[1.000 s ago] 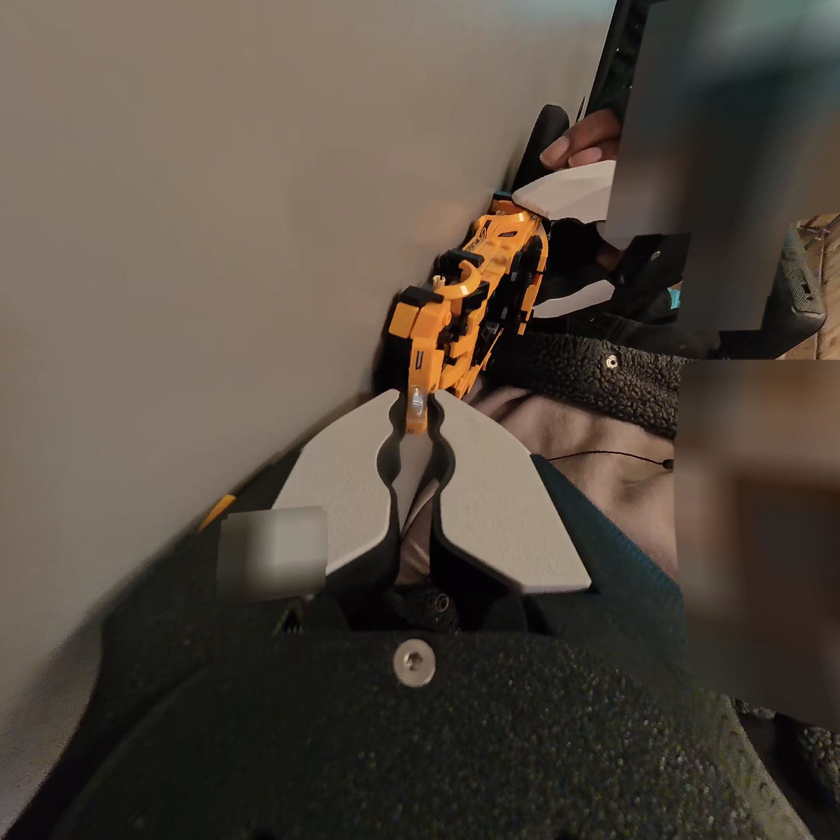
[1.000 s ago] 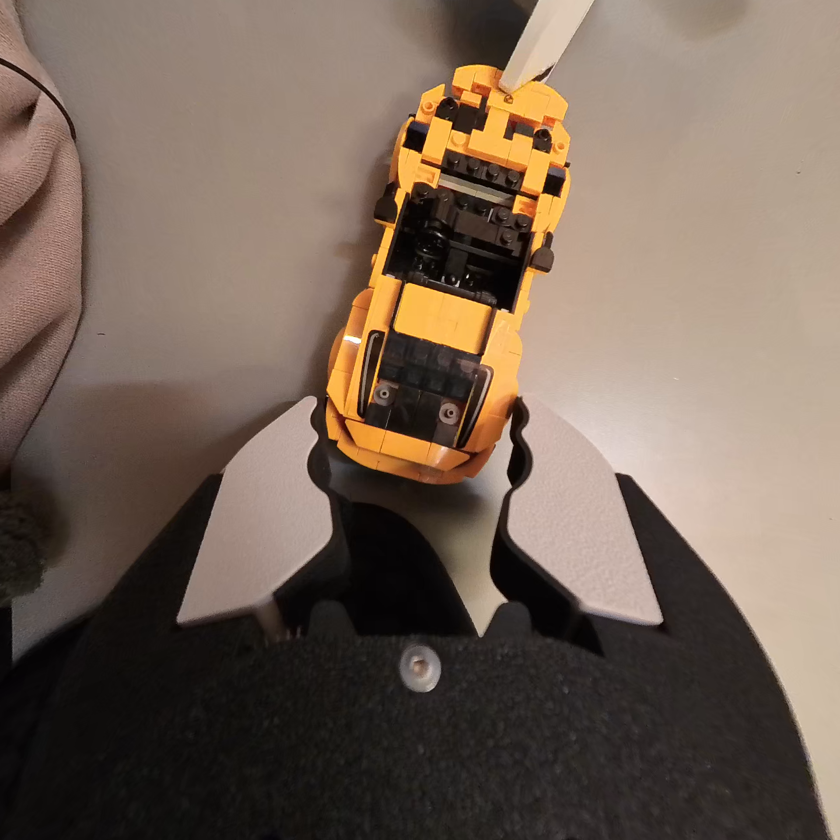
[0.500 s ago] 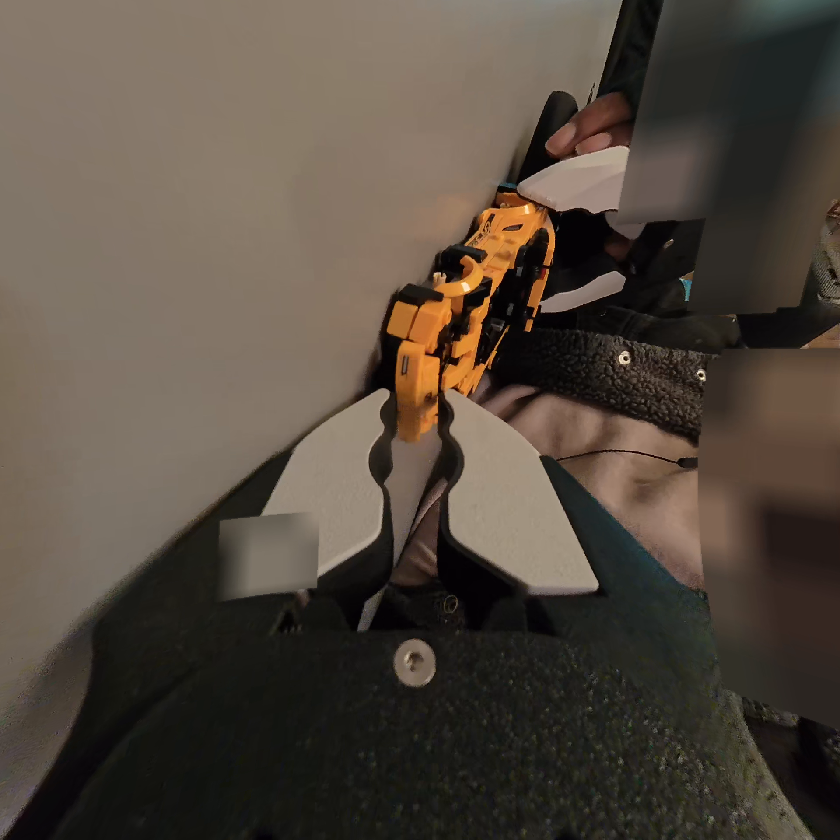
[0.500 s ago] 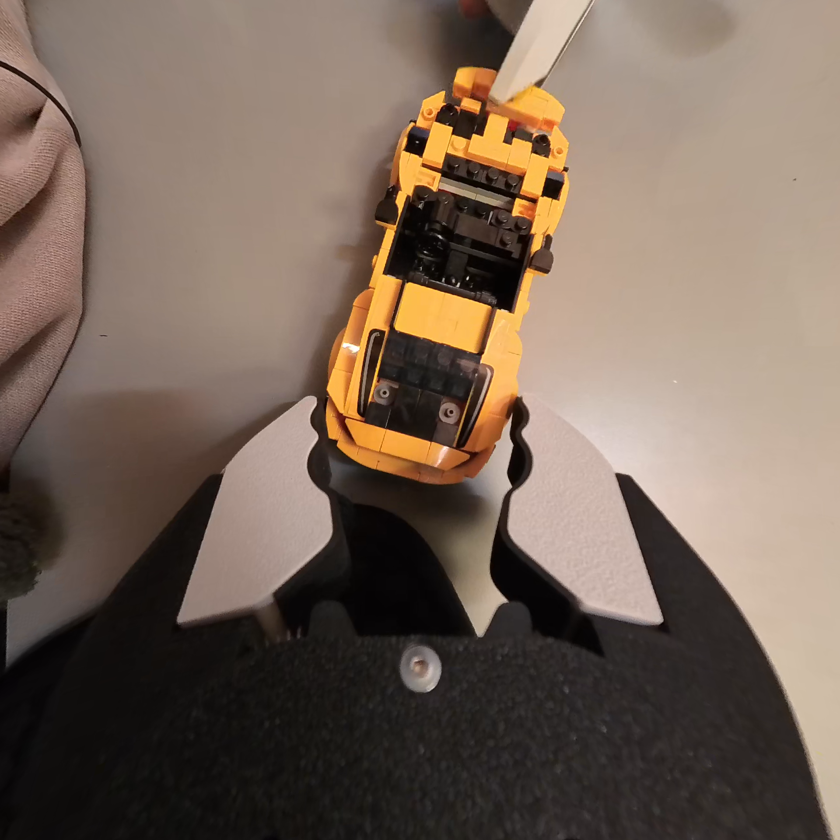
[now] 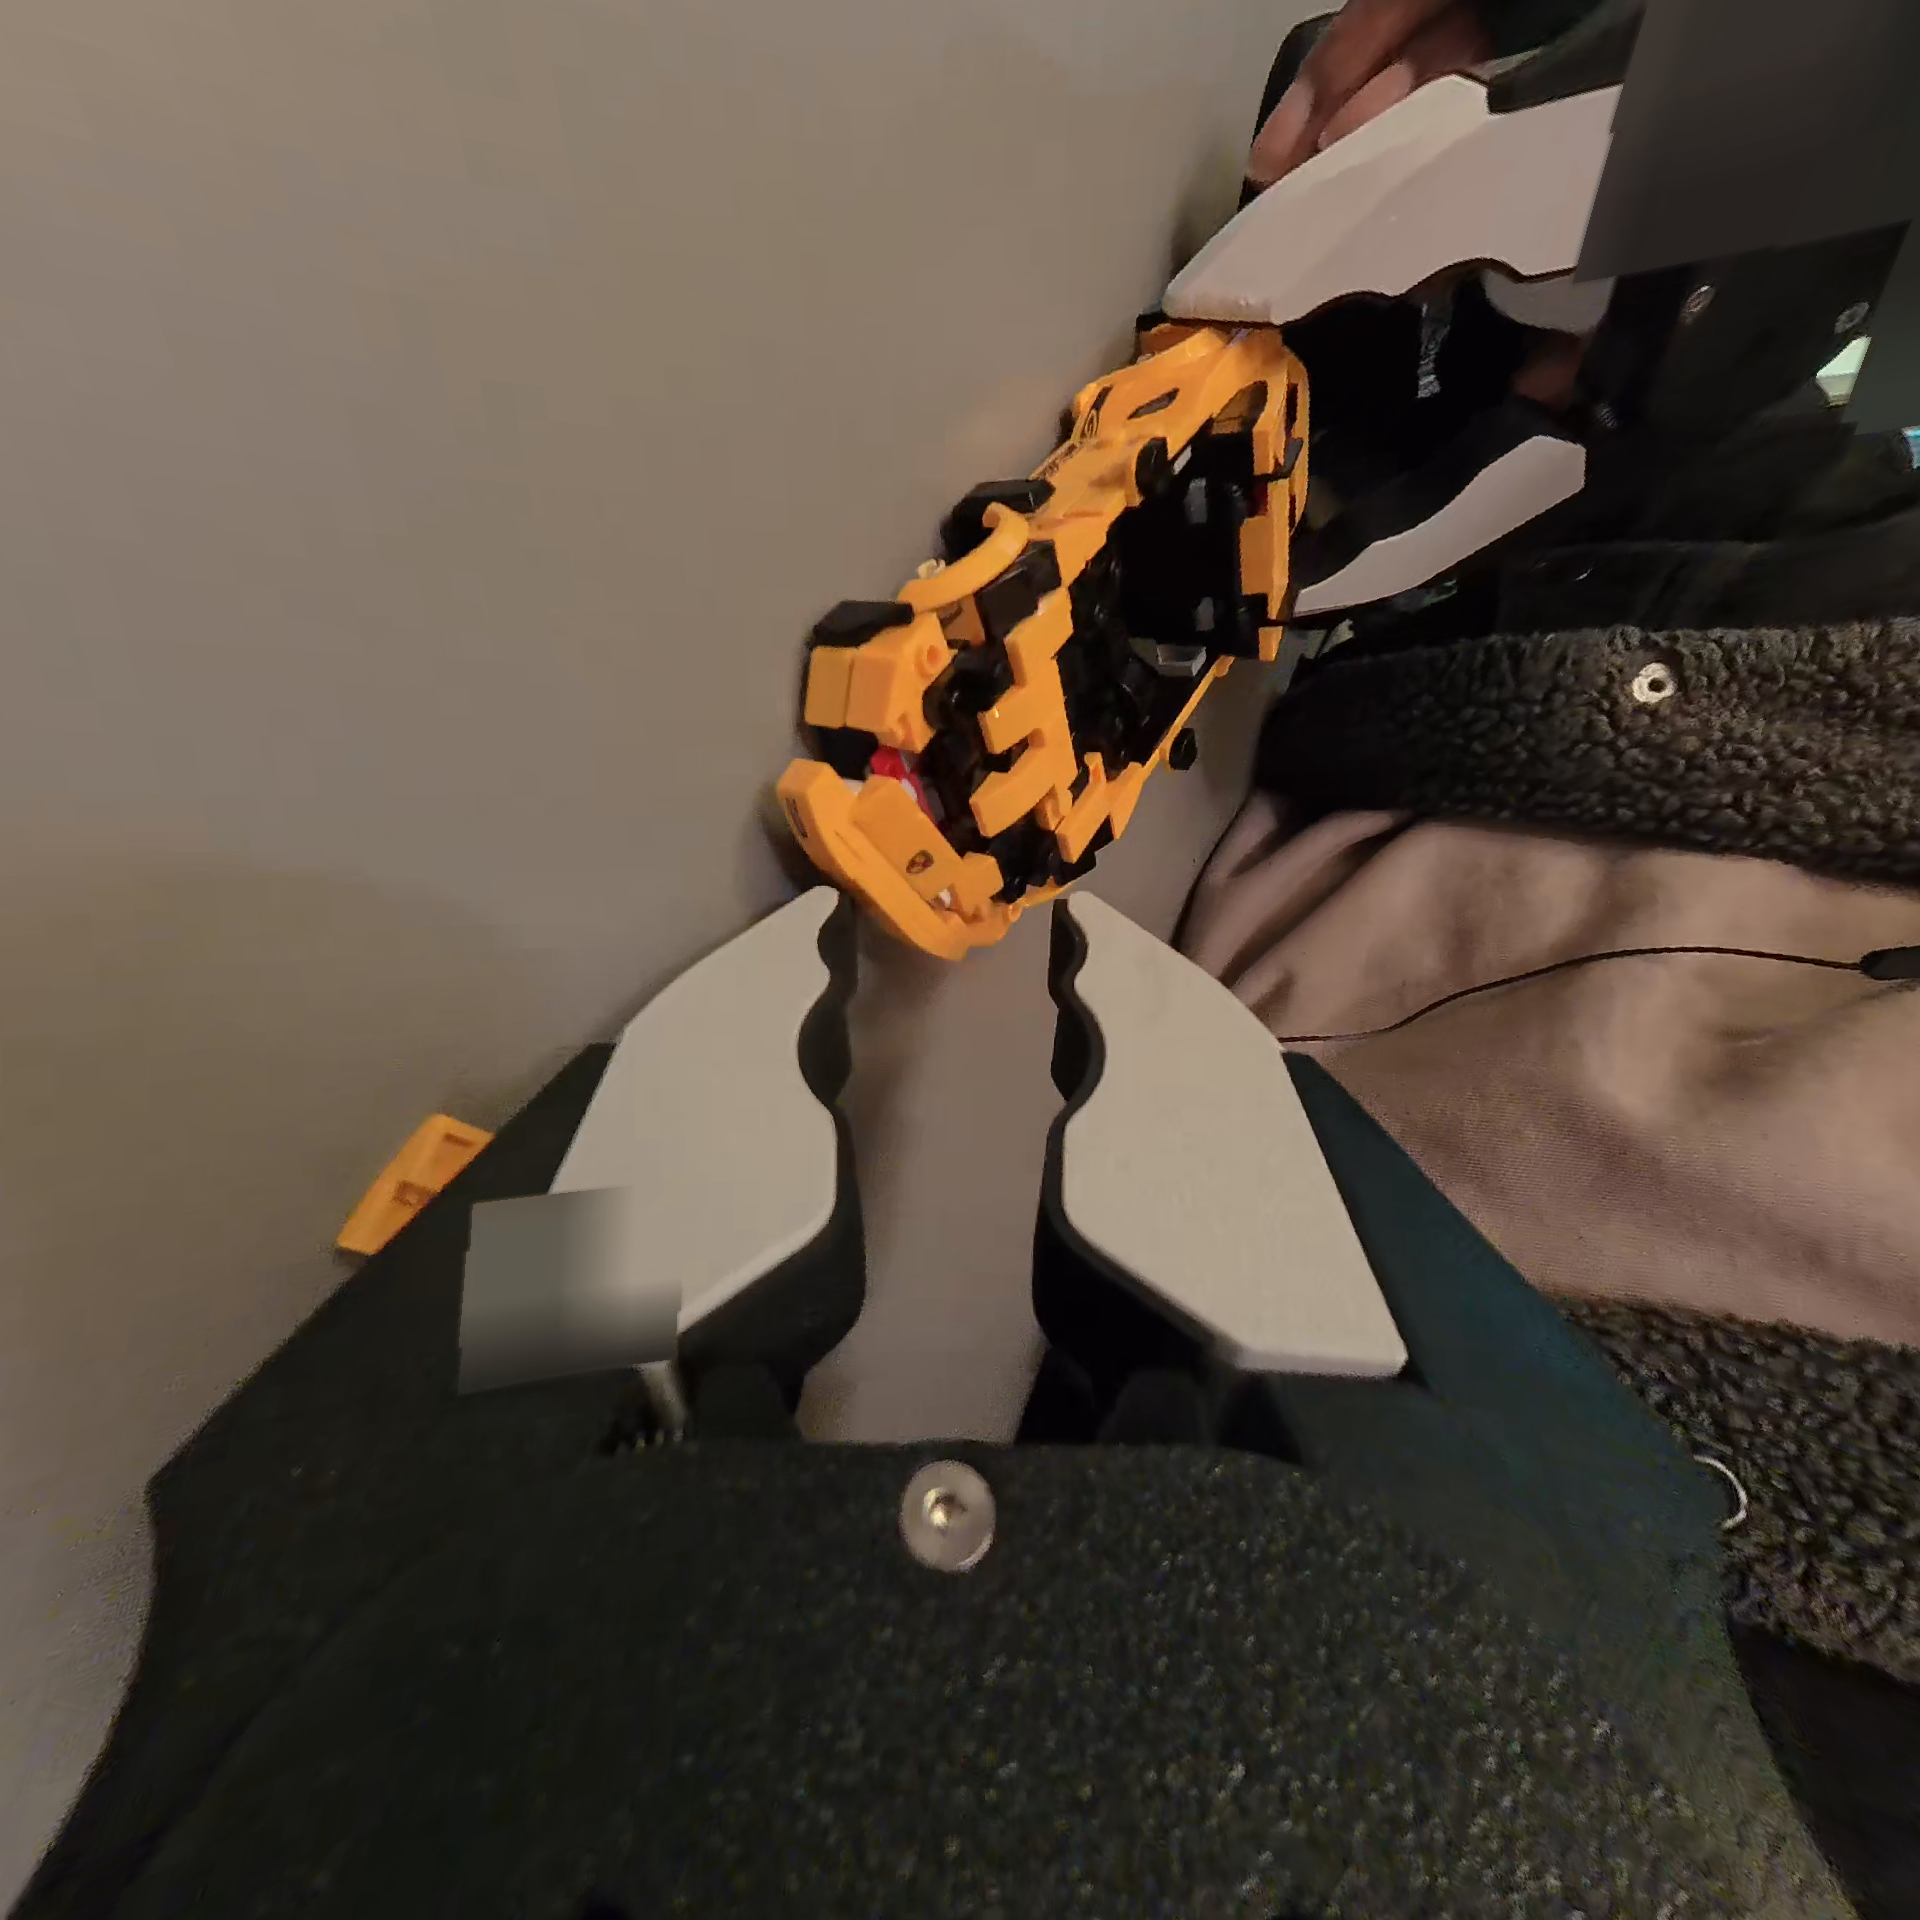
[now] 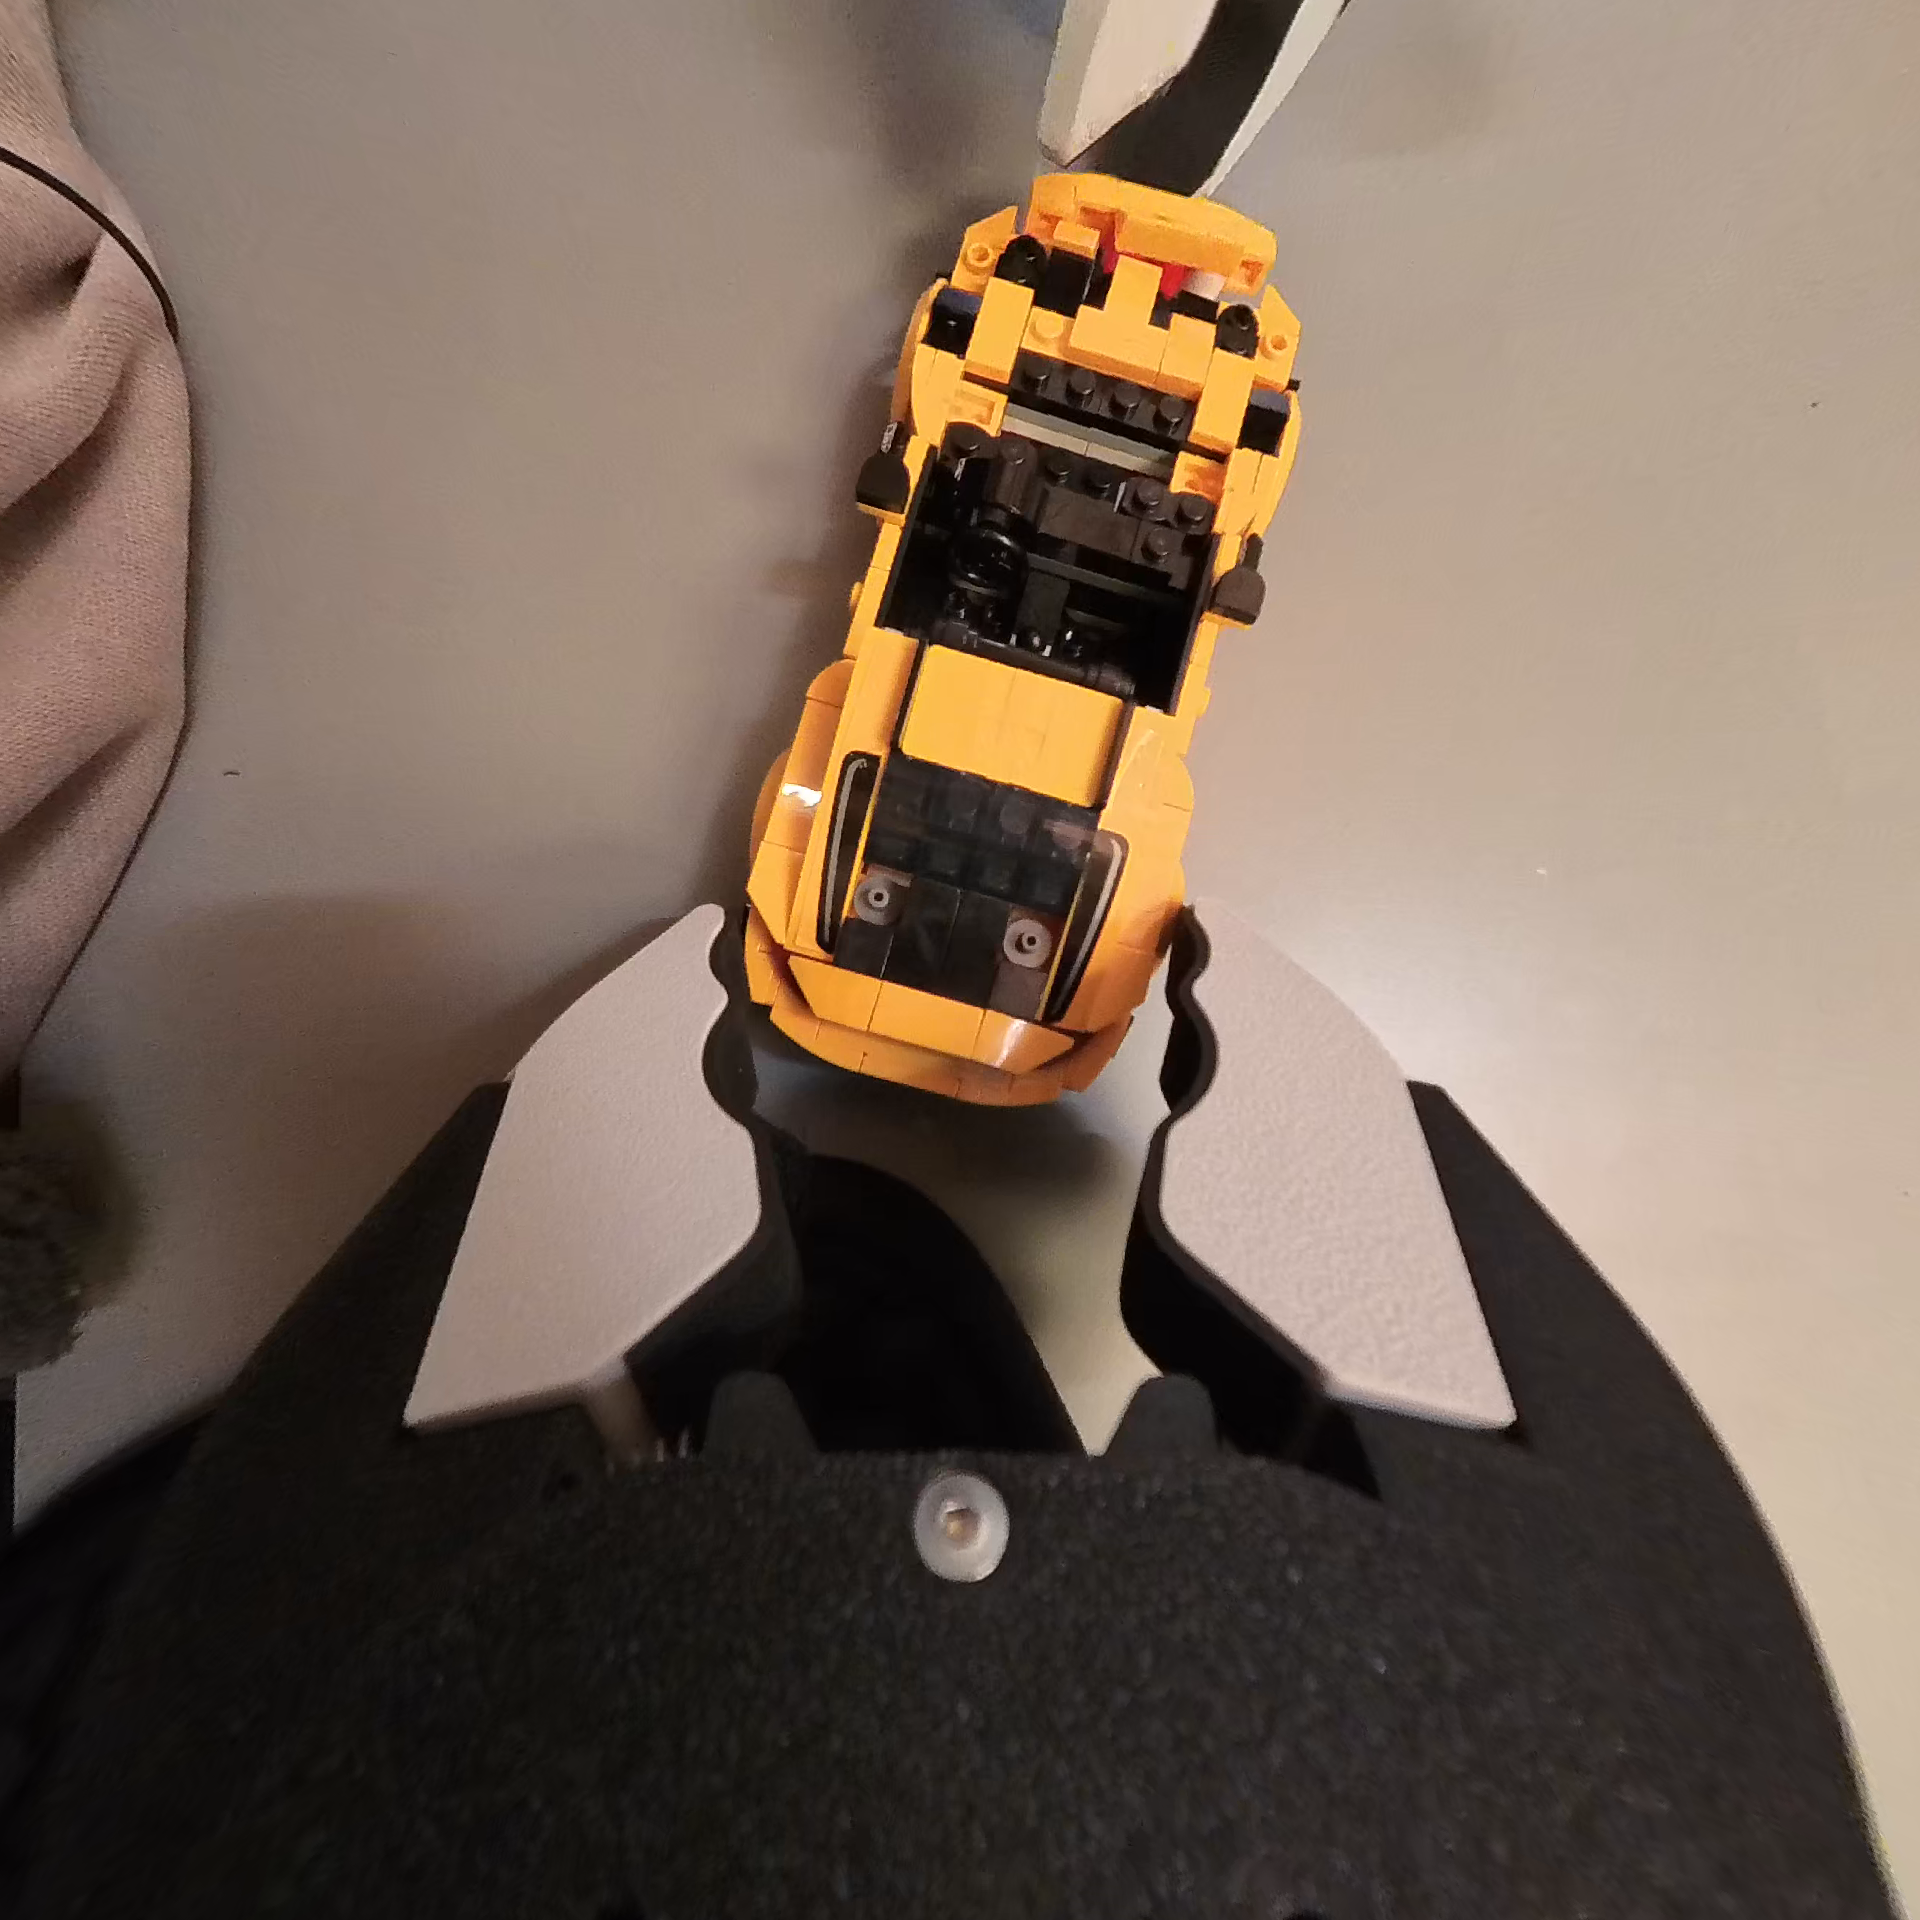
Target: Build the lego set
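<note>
An orange and black lego car (image 6: 1023, 665) lies on the grey table (image 6: 468, 520), cockpit open. My right gripper (image 6: 956, 935) is shut on the car's nose, one finger on each side. In the left wrist view the car (image 5: 1049, 665) shows tail first, with an orange rear piece (image 5: 883, 852) on it and a red part behind that piece. My left gripper (image 5: 951, 925) is open and empty, its tips just short of the tail. It also shows in the right wrist view (image 6: 1174, 94), beyond the tail. The right gripper's fingers (image 5: 1351, 218) show beyond the car in the left wrist view.
A loose orange lego piece (image 5: 410, 1195) lies on the table left of my left gripper. A person's beige garment (image 5: 1558, 1039) and dark fleece (image 5: 1610, 727) lie close on the right of the left wrist view. The garment shows at the left edge of the right wrist view (image 6: 83, 520). The gap from one gripper's tips to the other's is roughly 15 cm.
My left gripper was shut on a small orange piece at the car's tail. It has opened and drawn back a little; an orange piece stays on the tail. The right gripper keeps its hold.
</note>
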The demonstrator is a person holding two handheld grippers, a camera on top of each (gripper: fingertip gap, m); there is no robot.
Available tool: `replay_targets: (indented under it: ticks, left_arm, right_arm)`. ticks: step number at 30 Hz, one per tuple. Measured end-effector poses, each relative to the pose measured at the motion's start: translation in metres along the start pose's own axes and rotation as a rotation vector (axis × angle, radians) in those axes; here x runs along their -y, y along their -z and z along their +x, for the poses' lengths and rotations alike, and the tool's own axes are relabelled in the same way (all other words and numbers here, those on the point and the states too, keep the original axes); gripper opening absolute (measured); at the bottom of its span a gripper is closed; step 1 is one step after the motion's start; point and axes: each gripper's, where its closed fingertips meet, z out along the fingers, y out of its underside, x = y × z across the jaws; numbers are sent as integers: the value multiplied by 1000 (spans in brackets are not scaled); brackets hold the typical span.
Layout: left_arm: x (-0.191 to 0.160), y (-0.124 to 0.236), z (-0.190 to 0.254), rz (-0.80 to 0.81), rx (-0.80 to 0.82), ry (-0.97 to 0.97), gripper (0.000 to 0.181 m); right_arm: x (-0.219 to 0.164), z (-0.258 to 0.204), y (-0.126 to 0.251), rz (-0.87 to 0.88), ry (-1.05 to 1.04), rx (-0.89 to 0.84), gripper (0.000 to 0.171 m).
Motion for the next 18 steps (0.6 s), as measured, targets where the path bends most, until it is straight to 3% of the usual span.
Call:
replay_targets:
  ticks: [18]
  left_arm:
    - [6,6,-14,69,-10,105,21]
  right_arm:
    - [1,0,0,2,-2,-3,77]
